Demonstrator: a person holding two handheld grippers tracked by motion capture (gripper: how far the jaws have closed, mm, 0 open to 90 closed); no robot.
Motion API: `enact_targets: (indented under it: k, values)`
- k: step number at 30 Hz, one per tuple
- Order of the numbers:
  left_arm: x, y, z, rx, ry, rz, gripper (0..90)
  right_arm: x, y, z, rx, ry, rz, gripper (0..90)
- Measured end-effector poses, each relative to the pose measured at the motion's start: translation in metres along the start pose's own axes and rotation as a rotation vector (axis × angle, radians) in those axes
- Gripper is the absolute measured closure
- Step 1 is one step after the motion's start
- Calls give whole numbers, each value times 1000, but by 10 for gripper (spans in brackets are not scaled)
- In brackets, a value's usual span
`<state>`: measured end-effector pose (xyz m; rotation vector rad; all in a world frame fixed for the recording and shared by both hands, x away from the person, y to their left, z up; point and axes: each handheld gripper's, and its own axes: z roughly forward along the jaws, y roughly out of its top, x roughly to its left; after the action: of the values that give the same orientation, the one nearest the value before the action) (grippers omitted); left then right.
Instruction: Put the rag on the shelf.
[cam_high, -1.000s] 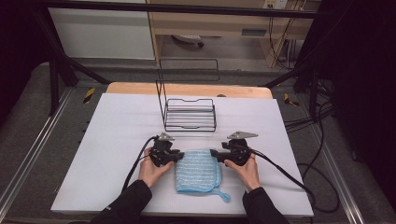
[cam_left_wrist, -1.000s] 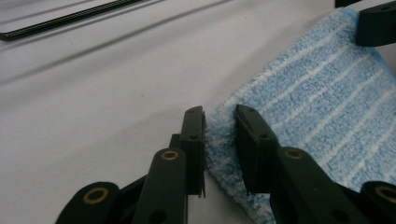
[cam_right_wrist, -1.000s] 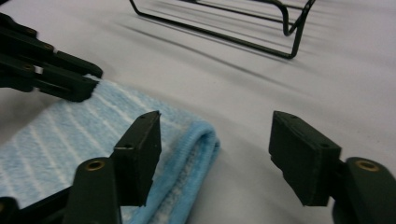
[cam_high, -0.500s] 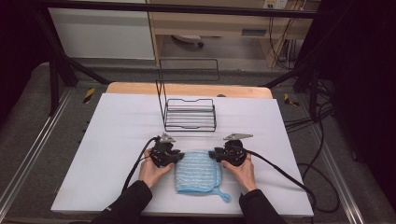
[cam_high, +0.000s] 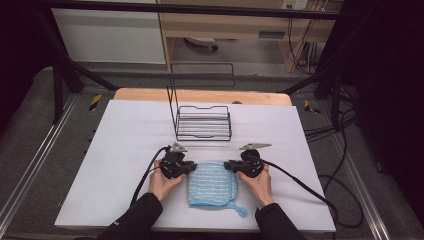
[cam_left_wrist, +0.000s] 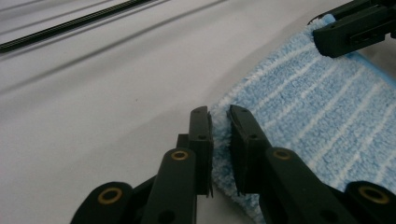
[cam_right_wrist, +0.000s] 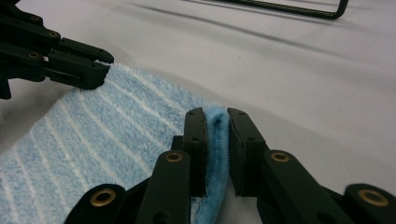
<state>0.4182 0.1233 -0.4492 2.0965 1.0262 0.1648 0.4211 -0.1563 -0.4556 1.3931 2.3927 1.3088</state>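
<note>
Cloth (cam_high: 212, 183), blue terry with white stripes and a hanging loop at its near right corner, lies flat at the near middle of the white table (cam_high: 125, 145), near side of the wire rack (cam_high: 203, 123). Left gripper (cam_high: 191, 167) and right gripper (cam_high: 228, 165) sit at its far corners, jaws just closing. Left gripper view: left gripper (cam_left_wrist: 219, 122) pinches the fluffy corner. Right gripper view: right gripper (cam_right_wrist: 215, 122) clamps the bunched edge. Grasp looks done; next, I'd say, lift both corners evenly, keeping tension.
</note>
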Motion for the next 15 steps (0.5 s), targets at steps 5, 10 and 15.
enact_targets:
  k: [5, 10, 15]
  values:
    - [3, 1, -4, -13, -19, -27, 815, 1, 2, -5, -12, 9, 4, 809]
    - [2, 3, -13, -51, -28, -25, 817, 3, 5, -14, -46, 33, 0, 810]
    - [-1, 8, -27, -105, -35, -13, 816, 6, 8, -23, -91, 50, -13, 810]
